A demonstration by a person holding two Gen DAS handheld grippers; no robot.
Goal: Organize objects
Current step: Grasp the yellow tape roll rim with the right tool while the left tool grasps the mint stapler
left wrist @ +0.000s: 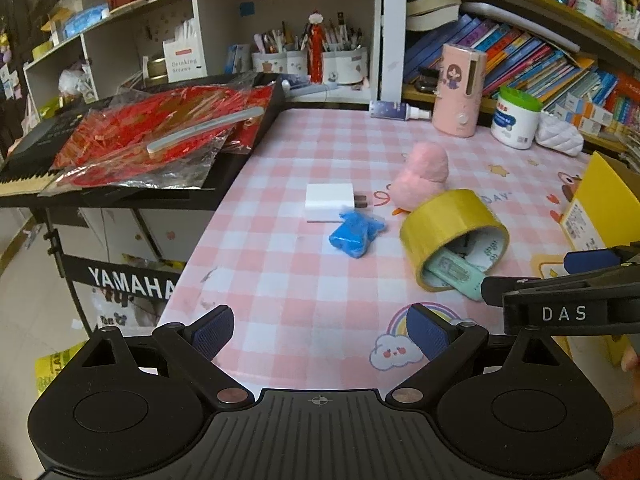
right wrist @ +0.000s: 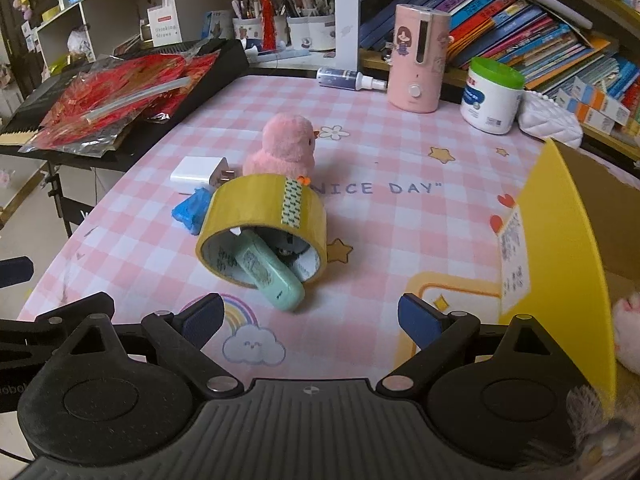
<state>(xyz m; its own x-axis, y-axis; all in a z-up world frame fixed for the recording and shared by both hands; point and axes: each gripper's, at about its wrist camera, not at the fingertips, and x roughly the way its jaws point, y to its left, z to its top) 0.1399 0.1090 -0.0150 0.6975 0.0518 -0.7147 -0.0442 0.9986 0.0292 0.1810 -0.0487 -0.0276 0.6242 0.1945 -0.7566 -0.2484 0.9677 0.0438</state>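
A yellow tape roll [left wrist: 452,232] [right wrist: 262,226] lies tilted on the pink checked tablecloth [left wrist: 280,272], with a mint green device [left wrist: 456,274] [right wrist: 272,276] sticking out of its core. Behind it stand a pink plush chick [left wrist: 424,176] [right wrist: 285,146], a white charger plug [left wrist: 329,201] [right wrist: 198,172] and a blue crumpled packet [left wrist: 355,232] [right wrist: 191,210]. My left gripper [left wrist: 320,334] is open and empty near the table's front. My right gripper [right wrist: 310,316] is open and empty, just in front of the tape roll; it also shows in the left wrist view [left wrist: 560,280].
A yellow cardboard box [right wrist: 568,248] [left wrist: 604,204] stands open at the right with plush items inside. A pink humidifier [right wrist: 418,58], a white jar [right wrist: 490,96] and a spray bottle [right wrist: 348,79] stand at the back. A Yamaha keyboard with red foil packs [left wrist: 132,140] is at the left.
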